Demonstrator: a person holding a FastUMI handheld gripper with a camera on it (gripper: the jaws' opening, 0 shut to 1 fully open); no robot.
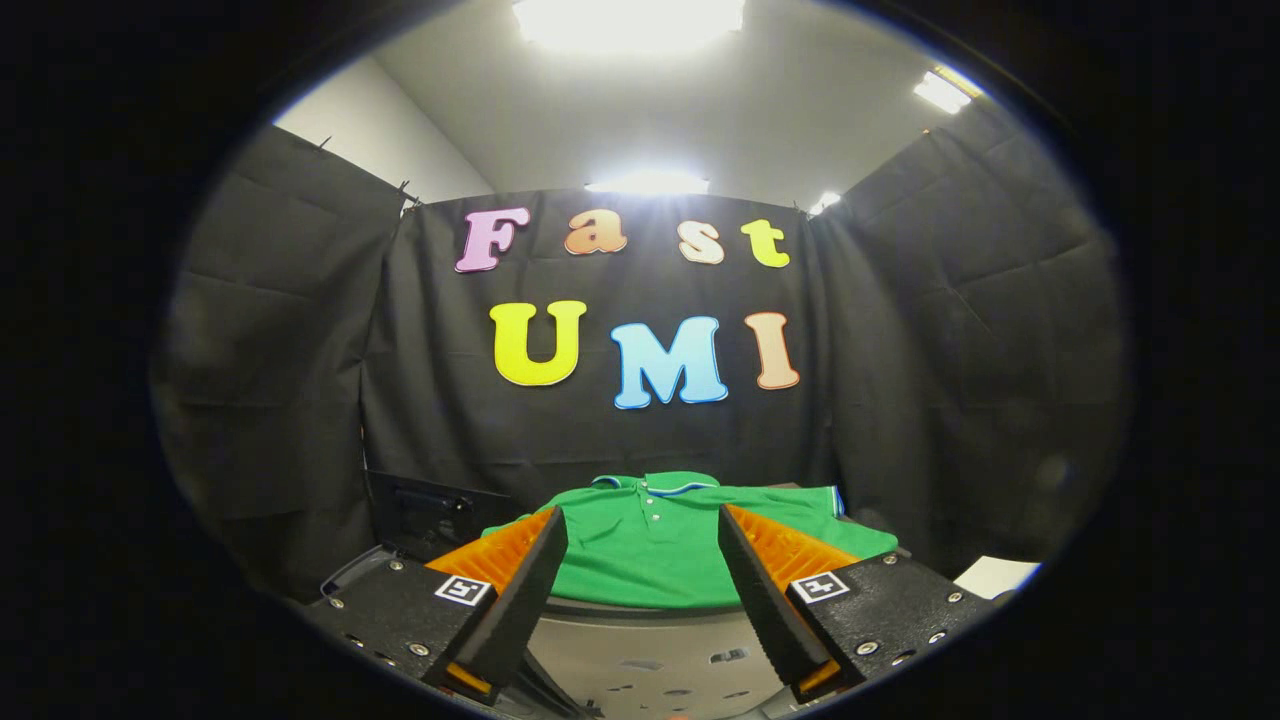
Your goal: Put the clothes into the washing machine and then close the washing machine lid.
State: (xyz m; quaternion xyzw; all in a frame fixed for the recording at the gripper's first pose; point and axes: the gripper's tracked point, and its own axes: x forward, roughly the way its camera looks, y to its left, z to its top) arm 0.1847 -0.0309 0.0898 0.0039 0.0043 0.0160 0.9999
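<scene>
A green polo shirt (660,545) with a buttoned collar lies spread flat on a raised surface just ahead of my fingers. My gripper (643,540) is open, its two fingers spread wide and held in the air short of the shirt, with nothing between them. Below the fingers I see the pale rim and drum of the washing machine (660,650). Its dark lid (430,515) stands raised behind the left finger.
Black cloth walls close the booth at the back and both sides, close behind the shirt. A white flat object (995,575) sits low beyond the right finger. Bright ceiling lights shine overhead.
</scene>
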